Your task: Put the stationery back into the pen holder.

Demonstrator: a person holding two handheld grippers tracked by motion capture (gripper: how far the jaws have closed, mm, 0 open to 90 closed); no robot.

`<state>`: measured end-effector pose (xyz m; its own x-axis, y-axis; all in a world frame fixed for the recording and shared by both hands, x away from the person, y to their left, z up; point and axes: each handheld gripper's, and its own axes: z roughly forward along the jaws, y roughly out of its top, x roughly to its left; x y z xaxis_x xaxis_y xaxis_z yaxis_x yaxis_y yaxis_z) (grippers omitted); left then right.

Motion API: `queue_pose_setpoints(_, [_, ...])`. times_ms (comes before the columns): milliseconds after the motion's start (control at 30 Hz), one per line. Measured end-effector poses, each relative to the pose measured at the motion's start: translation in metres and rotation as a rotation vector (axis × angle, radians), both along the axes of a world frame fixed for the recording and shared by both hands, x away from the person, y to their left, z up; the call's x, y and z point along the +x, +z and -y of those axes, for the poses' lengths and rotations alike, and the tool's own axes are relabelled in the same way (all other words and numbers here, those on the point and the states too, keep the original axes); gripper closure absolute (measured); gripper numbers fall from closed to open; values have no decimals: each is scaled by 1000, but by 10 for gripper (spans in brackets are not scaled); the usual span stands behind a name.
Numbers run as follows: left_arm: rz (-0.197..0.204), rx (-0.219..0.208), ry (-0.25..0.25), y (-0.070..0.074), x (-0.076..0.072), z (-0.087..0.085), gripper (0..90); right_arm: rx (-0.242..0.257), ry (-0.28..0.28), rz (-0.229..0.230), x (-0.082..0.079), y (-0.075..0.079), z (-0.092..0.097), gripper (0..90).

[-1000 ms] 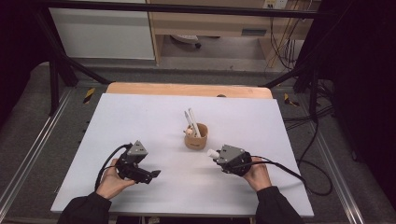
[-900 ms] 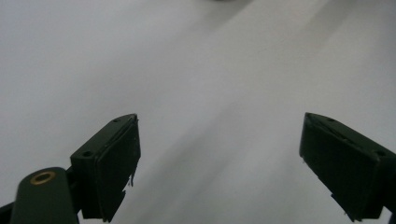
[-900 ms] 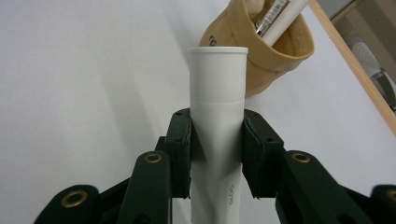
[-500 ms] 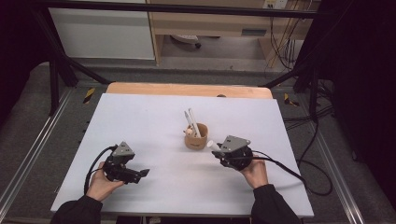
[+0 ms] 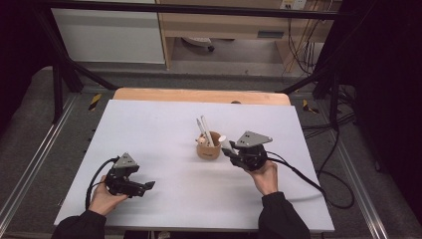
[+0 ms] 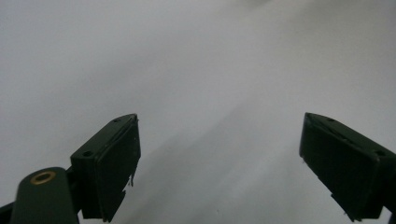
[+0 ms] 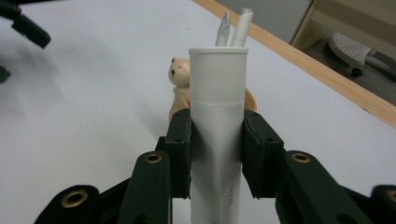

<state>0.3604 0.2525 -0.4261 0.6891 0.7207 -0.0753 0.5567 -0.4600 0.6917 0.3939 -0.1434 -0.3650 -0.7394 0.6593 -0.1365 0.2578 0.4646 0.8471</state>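
My right gripper (image 5: 230,152) is shut on a white tube (image 5: 225,144), whose capped end points toward the brown wooden cup (image 5: 208,150) just to its left. In the right gripper view both pads (image 7: 180,154) press the tube (image 7: 218,93) at its middle. Behind it stands the cup with a small bear figure (image 7: 180,74) and two white pens (image 7: 233,28) upright in it. My left gripper (image 5: 148,187) hovers low at the table's front left, open. Its jaws stand wide apart with nothing between them over the bare white tabletop (image 6: 210,70).
The white tabletop (image 5: 164,124) ends in a wooden strip (image 5: 199,95) at the far edge. Cables trail from both grippers, the right one looping off the table's right side (image 5: 323,189). Metal frame rails run along both sides of the table.
The left hand has drawn back to the left and toward the front edge. The right gripper has lifted the white tube and carried it closer to the cup.
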Motion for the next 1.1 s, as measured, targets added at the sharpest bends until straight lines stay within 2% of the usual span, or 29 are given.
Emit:
queue_pose_setpoints(67, [0, -7, 1, 0, 0, 0, 123, 32, -12, -10, 3, 2, -1, 666])
queue_pose_setpoints(233, [0, -10, 1, 0, 0, -1, 123, 75, -43, -25, 12, 8, -7, 665])
queue_pose_setpoints(400, [-2, -6, 0, -1, 0, -1, 123, 154, -65, -45, 23, 12, -12, 666])
queue_pose_setpoints(733, [-7, -10, 2, -2, 1, -2, 123, 240, -95, -64, 43, 9, -24, 666])
queue_pose_setpoints(1100, [-5, -15, 0, -2, 1, -3, 123, 257, -125, -79, 63, -2, -41, 666])
